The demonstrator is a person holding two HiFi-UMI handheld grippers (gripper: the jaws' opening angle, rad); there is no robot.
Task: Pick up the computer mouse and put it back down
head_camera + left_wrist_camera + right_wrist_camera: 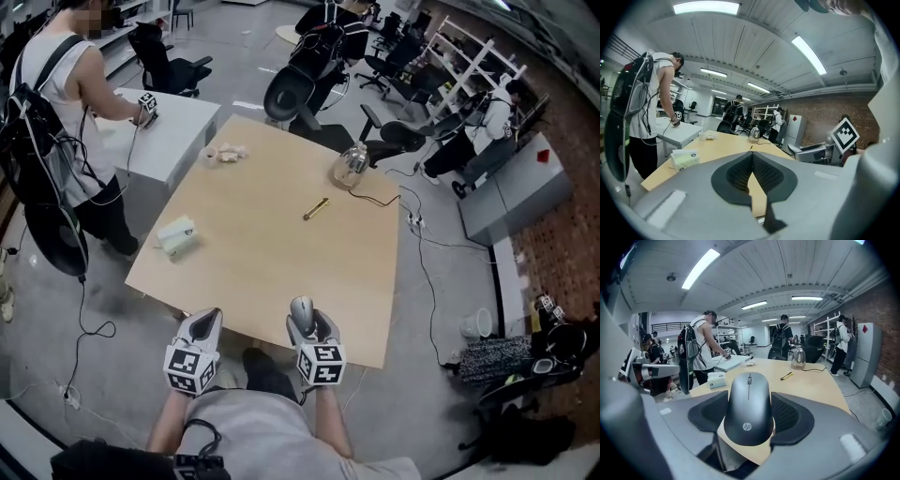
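A dark grey computer mouse [749, 406] with a scroll wheel sits between the jaws of my right gripper [750, 401], which is shut on its sides. In the head view the mouse [302, 312] and right gripper [307, 325] are at the near edge of the wooden table [281, 253]. Whether the mouse touches the tabletop I cannot tell. My left gripper [202, 330] is just off the table's near edge, to the left of the right one. In the left gripper view its jaws [752, 157] meet at the tips with nothing between them.
On the table lie a tissue box [176, 234] at the left, a yellow pen [316, 208] in the middle, a glass kettle [352, 166] with a black cable at the far right, and crumpled paper [225, 153] at the far left. A person [70, 103] stands at a white table [173, 127].
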